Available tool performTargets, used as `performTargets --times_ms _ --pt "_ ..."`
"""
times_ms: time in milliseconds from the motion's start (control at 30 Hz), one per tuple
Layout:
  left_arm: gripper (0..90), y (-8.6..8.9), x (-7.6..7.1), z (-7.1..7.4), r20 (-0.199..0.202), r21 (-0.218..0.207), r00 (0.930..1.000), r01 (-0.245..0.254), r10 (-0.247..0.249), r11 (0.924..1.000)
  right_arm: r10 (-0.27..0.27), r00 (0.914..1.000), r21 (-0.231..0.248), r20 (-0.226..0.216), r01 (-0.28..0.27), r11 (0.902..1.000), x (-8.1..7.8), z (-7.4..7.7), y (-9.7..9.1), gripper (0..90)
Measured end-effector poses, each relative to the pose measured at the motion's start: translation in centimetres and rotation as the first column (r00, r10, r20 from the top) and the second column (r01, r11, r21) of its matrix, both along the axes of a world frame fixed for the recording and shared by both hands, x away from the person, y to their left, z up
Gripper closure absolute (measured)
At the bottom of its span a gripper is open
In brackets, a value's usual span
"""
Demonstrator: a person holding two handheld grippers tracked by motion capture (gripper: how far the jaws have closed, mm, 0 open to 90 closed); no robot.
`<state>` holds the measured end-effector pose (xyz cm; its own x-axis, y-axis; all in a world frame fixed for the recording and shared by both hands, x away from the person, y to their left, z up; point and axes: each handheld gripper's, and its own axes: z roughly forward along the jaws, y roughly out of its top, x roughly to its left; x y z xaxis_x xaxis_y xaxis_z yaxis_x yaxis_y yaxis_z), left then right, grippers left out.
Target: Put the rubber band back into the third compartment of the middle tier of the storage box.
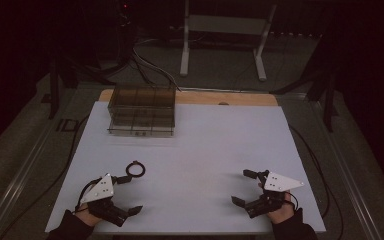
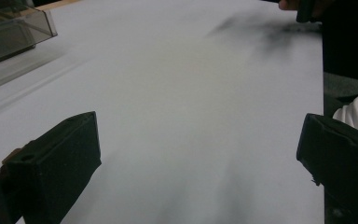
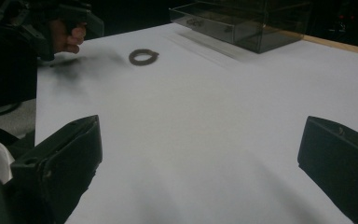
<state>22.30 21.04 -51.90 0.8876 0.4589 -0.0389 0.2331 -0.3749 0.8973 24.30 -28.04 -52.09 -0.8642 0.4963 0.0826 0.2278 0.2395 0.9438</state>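
A small dark ring (image 1: pixel 136 169) lies flat on the white table sheet (image 1: pixel 195 145), just past the far jaw of my left gripper (image 1: pixel 130 195). Whether that jaw touches the ring I cannot tell. My left gripper (image 2: pixel 200 149) stands open near the front left edge, with bare sheet between its jaws. At the front right, my right gripper (image 1: pixel 244 187) is open too, pointing left across the table. In the right gripper view, its jaws (image 3: pixel 200 154) frame bare sheet, with the ring (image 3: pixel 143 57) farther off beside the other hand (image 3: pixel 67 35).
A smoky clear plastic drawer box (image 1: pixel 141 111) stands at the back left of the sheet, also seen as the box (image 3: pixel 247 23) and box (image 2: pixel 9 28). A wooden table edge (image 1: pixel 230 98) runs behind it. Cables and a metal stand (image 1: pixel 225 30) lie on the floor beyond.
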Motion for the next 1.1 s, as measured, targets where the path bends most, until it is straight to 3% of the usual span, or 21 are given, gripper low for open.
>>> performTargets --times_ms 467,1100 --pt "0.3 -1.6 -0.4 1.7 -0.004 0.007 0.9962 0.087 -0.087 0.9962 0.003 0.9999 0.001 0.011 -0.003 1.0 -0.3 0.4 0.2 0.0" --pt "0.3 -1.8 0.4 3.6 0.017 -0.023 0.9961 0.087 -0.087 0.9959 0.0 0.9999 0.007 0.012 0.0 1.0 -0.4 0.5 0.2 0.0"
